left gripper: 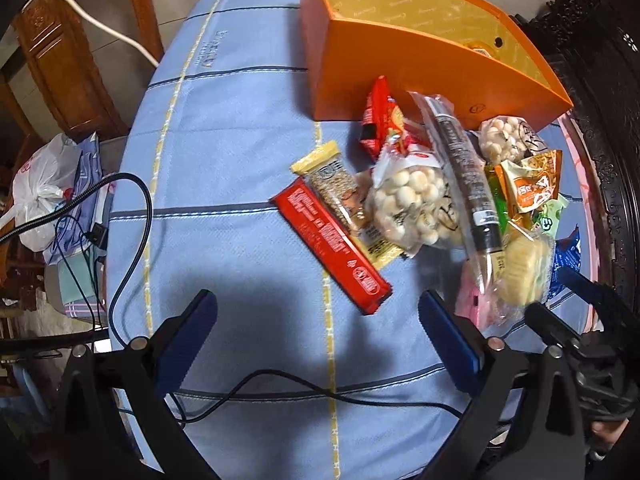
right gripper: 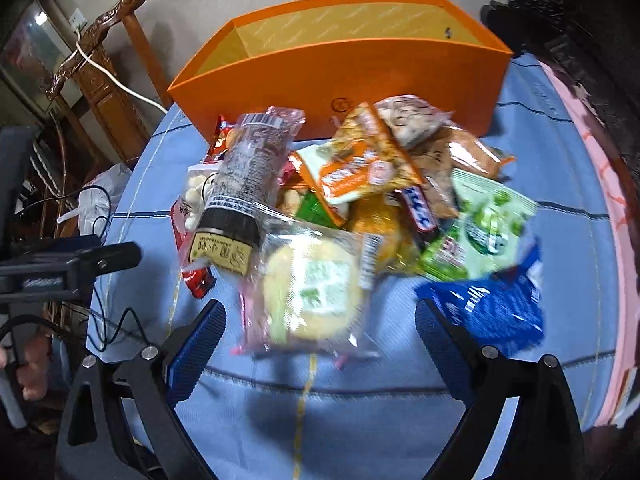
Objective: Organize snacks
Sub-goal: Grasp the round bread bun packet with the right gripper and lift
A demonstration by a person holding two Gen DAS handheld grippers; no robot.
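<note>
Orange box (right gripper: 340, 76) stands open at the worktop's (left gripper: 224, 160) far end; contents mostly hidden, one yellow item visible in the left view. Snack pile (right gripper: 360, 208) lies just before it. Left tool (left gripper: 318, 320) wide, empty. Right tool (right gripper: 320, 328) wide, empty. Only the left view shows the red bar (left gripper: 332, 248); only the right shows the green packet (right gripper: 484, 228).

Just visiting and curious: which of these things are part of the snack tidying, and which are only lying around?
For the job: orange box, red bar, bag of white balls, blue packet, round cake pack.

Just lying about: white plastic bag, black cable, white cord.
</note>
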